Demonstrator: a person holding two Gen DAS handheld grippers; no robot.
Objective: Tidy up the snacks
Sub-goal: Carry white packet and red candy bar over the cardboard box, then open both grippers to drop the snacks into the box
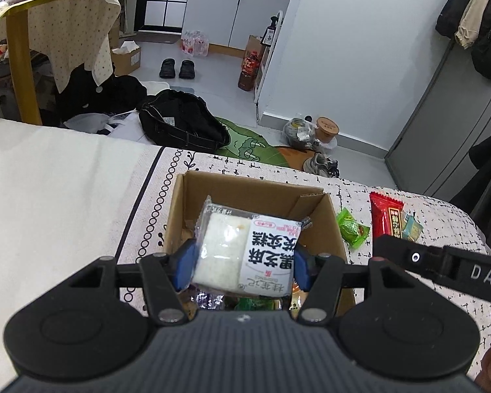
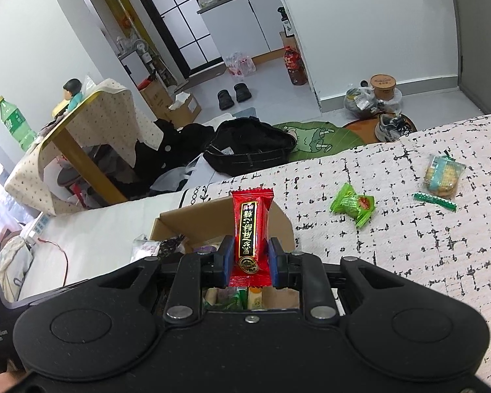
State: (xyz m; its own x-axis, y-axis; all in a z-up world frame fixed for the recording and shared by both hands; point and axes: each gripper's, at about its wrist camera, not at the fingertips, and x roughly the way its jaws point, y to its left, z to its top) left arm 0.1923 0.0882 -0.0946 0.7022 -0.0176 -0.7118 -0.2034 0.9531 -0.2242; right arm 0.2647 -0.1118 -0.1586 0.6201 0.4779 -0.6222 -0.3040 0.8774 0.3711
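My left gripper [image 1: 244,263] is shut on a clear-and-white cake packet [image 1: 245,252] and holds it over the open cardboard box [image 1: 330,226] on the patterned bed cover. Several wrapped snacks [image 1: 255,303] lie inside the box. My right gripper [image 2: 249,258] is shut on a red candy bar packet [image 2: 250,226], upright between the blue pads, just above the box [image 2: 170,222]. The left wrist view shows that red packet [image 1: 388,216] to the right of the box. A green wrapped candy [image 2: 353,204] and a biscuit packet [image 2: 442,177] lie loose on the cover.
A thin green strip [image 2: 435,200] lies by the biscuit packet. The bed's far edge [image 2: 311,160] drops to a floor with a black bag [image 2: 248,147], a green mat and shoes. A covered table [image 2: 91,121] stands at the left.
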